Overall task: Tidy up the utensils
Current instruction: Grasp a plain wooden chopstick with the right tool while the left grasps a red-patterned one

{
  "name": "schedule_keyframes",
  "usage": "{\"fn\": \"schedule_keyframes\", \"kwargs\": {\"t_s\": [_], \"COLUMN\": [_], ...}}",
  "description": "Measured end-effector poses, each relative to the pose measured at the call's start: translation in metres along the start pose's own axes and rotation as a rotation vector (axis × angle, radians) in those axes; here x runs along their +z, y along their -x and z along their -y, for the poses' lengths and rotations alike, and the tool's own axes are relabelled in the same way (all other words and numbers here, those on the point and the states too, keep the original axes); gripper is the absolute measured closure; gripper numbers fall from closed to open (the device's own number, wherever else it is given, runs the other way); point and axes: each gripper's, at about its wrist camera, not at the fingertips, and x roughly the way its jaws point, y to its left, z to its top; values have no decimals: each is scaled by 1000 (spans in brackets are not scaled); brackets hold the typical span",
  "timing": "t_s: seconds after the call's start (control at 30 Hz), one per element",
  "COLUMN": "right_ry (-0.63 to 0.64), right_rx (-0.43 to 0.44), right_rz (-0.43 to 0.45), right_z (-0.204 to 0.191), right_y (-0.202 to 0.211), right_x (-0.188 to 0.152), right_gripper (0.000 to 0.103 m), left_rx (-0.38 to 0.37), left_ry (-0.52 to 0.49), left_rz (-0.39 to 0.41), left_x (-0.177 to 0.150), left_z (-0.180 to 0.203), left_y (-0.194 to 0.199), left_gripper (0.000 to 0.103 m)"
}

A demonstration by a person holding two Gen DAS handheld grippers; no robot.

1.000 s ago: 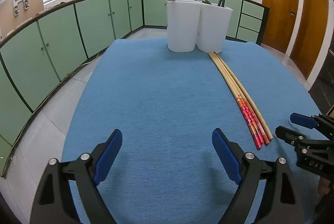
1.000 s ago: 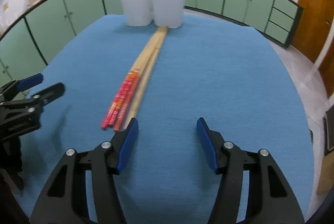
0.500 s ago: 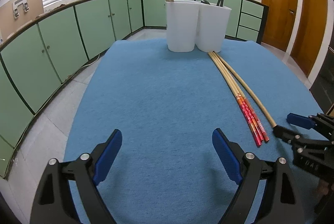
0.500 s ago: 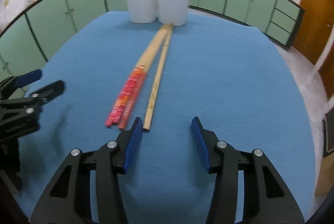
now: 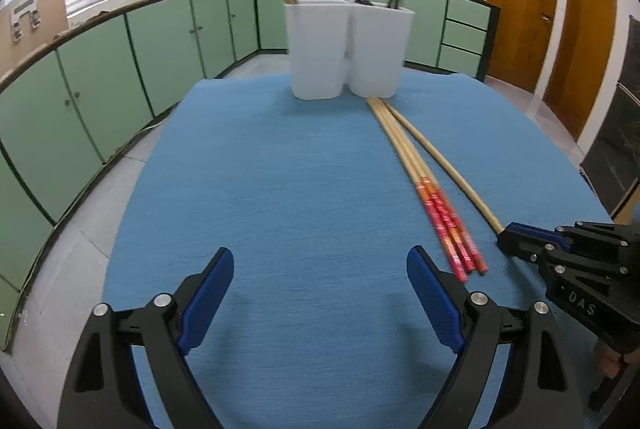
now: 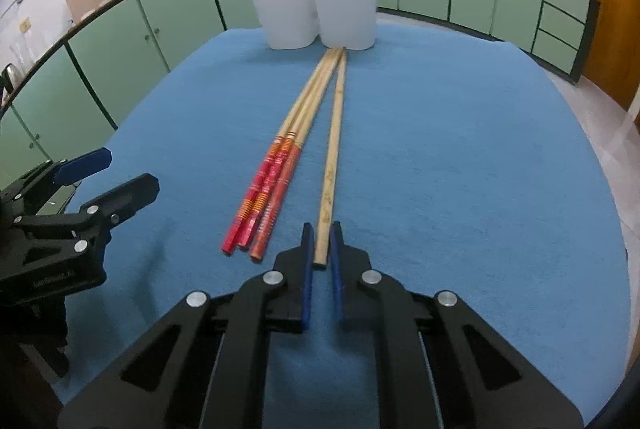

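Note:
A plain wooden chopstick (image 6: 332,157) lies on the blue cloth, its near end between the pads of my right gripper (image 6: 321,249), which is shut on it. Beside it on the left lie three chopsticks with red handles (image 6: 266,201). They all point toward two white holders (image 6: 316,1) at the far edge, which hold chopsticks and dark utensils. In the left wrist view my left gripper (image 5: 320,293) is open and empty over bare cloth, with the red-handled chopsticks (image 5: 444,221), plain chopstick (image 5: 444,165), right gripper (image 5: 504,241) and holders (image 5: 348,49) ahead and right.
The blue cloth (image 6: 460,149) covers a round table whose edges fall off to a tiled floor. Green cabinets (image 5: 120,69) ring the room. My left gripper (image 6: 116,177) shows at the left of the right wrist view.
My right gripper has moved forward and closed on the near end of the plain chopstick, which has swung slightly apart from the red-handled ones. The left gripper has stayed open.

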Motion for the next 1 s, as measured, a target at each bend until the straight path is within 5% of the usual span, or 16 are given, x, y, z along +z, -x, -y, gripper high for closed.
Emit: {"fn": "schedule_keyframes", "kwargs": {"t_s": [0.23, 0.5, 0.67, 1.0], "right_ry": [-50, -65, -54, 7], "right_rx": [-71, -64, -58, -9], "right_rz": [11, 21, 22, 18], "right_z": [28, 32, 33, 30], "right_y": [12, 12, 12, 22], "right_x": [-9, -13, -13, -22], "right_gripper": [97, 97, 96, 74], "left_rx": [-97, -5, 77, 53], "left_ry": [-38, -74, 16, 12], "left_rz": [-57, -114, -123, -109], "left_x": [-5, -7, -8, -17], "left_z": [33, 43, 11, 4], "left_y": [-8, -27, -25, -18], "left_gripper": [17, 16, 16, 18]}}
